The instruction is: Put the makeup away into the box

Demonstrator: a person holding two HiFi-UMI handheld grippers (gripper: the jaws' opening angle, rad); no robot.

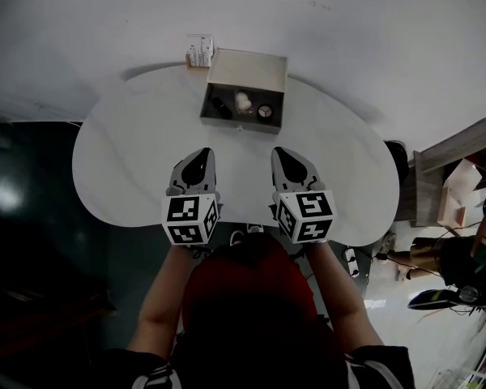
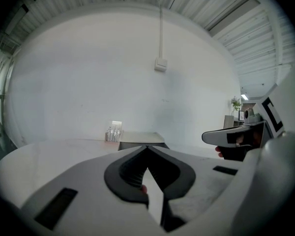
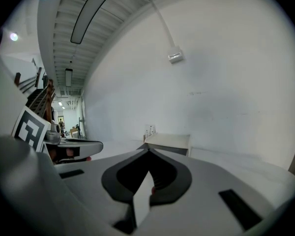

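Head view, container: open cream rectangular box (image 1: pixel 251 70) at the far edge of the white rounded table (image 1: pixel 130 152), mouth upward, so things can be lowered in from above.
Head view, makeup: dark round pot (image 1: pixel 221 106), pale fluffy puff (image 1: pixel 243 100) and small round compact (image 1: pixel 265 111), all lying inside the box; none seen loose on the tabletop.
Head view, extra: small white printed carton (image 1: pixel 199 52) just beside the box's far left corner, outside it.
Head view, tools: left gripper (image 1: pixel 201 154) and right gripper (image 1: pixel 282 154) side by side over the near half of the table, both aimed at the box and well apart from it; judged a resting pose, with nothing to carry.
Left gripper view, jaws: left gripper (image 2: pixel 147 147) pressed together to the tip, nothing between.
Left gripper view, ahead: box (image 2: pixel 141 140) straight beyond the tip, carton (image 2: pixel 114 132) at its left, right gripper (image 2: pixel 231 137) alongside at the right.
Right gripper view, jaws: right gripper (image 3: pixel 148 151) fully closed, empty.
Right gripper view, ahead: box (image 3: pixel 168 142) slightly right of the tip, across the table; left gripper (image 3: pixel 73 146) level with it at the left.
Progress, judged: putting away likely done, or nearly so.
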